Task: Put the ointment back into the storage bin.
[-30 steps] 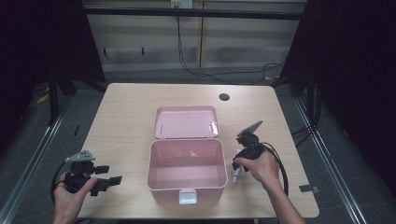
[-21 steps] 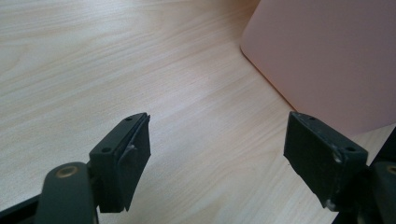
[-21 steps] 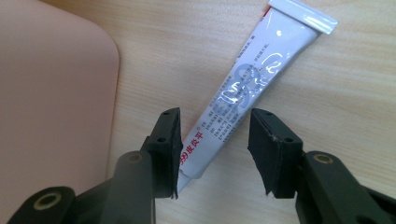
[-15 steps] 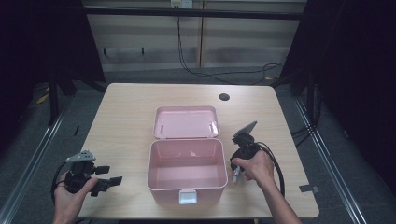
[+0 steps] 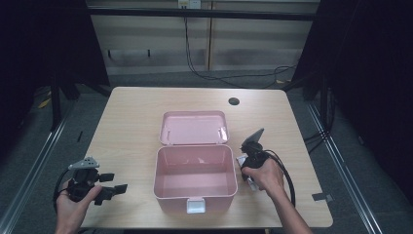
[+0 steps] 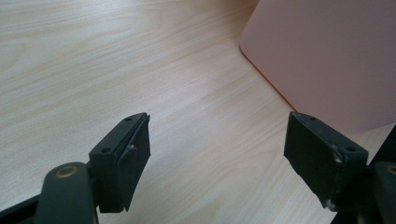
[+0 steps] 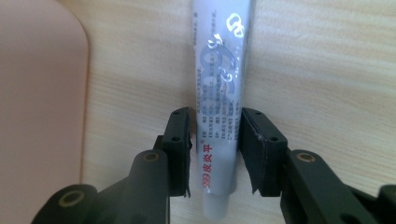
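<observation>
A pink box (image 5: 195, 202) stands open at the table's middle, nothing showing inside, its lid (image 5: 194, 127) lying flat behind it. Right of the box lies a white tube (image 7: 222, 60) with silver print, lengthwise on the wood. My right gripper (image 7: 215, 116) points down at it, both pads pressed to the tube's sides near its capped end. In the high view a hand covers that gripper (image 5: 247, 171) close to the box's right wall. My left gripper (image 5: 113, 183) is held at the front left, open and empty (image 6: 217, 140), with the box's wall (image 6: 327, 56) just ahead.
A dark round hole (image 5: 234, 101) sits in the tabletop at the back right. Bare wood (image 5: 131, 126) stretches left of and behind the box. A cable (image 5: 287, 180) loops from the right gripper toward the front edge.
My right gripper has shifted a little nearer and leftward, closer to the box's right wall. The left gripper has stayed where it was.
</observation>
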A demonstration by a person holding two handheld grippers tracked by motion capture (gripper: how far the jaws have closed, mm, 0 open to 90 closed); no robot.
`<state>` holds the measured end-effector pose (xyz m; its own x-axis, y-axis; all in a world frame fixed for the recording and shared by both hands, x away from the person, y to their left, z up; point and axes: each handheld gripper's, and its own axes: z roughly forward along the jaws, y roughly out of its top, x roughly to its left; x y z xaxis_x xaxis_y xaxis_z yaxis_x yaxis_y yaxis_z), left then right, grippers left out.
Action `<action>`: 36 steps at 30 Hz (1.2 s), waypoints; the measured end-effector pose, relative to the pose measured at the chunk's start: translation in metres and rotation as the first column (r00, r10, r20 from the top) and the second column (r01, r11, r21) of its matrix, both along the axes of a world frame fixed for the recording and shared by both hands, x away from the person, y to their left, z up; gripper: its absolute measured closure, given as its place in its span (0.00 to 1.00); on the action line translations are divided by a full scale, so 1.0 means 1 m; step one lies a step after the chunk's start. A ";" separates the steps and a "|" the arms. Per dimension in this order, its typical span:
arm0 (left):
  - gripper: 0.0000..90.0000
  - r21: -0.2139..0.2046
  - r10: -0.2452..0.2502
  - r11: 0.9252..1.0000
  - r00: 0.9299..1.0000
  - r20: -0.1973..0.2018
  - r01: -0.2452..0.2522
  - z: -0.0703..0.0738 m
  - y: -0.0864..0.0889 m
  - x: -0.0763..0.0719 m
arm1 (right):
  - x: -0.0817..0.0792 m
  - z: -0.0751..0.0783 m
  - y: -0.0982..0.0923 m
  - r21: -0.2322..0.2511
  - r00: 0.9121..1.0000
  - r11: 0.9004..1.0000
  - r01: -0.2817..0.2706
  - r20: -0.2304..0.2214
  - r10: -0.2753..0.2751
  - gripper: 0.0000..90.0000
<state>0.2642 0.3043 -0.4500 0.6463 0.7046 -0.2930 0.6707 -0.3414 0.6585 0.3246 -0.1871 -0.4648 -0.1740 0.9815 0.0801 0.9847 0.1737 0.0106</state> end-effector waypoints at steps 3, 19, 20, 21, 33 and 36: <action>0.25 -0.001 0.000 1.000 1.000 0.000 0.000 0.000 0.000 0.000 | 0.000 -0.002 0.002 -0.015 1.000 1.000 -0.014 -0.005 0.014 0.73; 0.25 0.000 -0.001 1.000 1.000 -0.001 0.001 0.000 0.000 0.000 | 0.001 -0.002 0.009 -0.064 0.991 0.989 -0.134 -0.020 0.133 0.79; 0.25 0.000 -0.002 1.000 1.000 -0.001 0.002 0.000 0.000 0.000 | 0.001 -0.002 0.009 -0.061 0.991 0.989 -0.136 -0.021 0.135 0.79; 0.25 0.000 -0.002 1.000 1.000 -0.001 0.002 0.000 0.000 0.000 | 0.001 -0.002 0.008 -0.056 0.990 0.989 -0.138 -0.022 0.137 0.79; 0.25 0.001 -0.009 1.000 1.000 -0.002 0.009 0.000 0.000 0.000 | 0.000 0.014 -0.004 0.027 0.986 0.986 -0.164 -0.014 0.165 0.80; 0.25 0.005 -0.006 1.000 1.000 0.000 0.006 0.000 -0.001 0.000 | 0.000 0.020 -0.007 0.017 0.980 0.980 -0.198 -0.009 0.198 0.80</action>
<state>0.2645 0.3036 -0.4505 0.6509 0.7018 -0.2894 0.6682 -0.3487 0.6572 0.3243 -0.1946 -0.4446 -0.3636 0.9263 0.0983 0.9310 0.3650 0.0042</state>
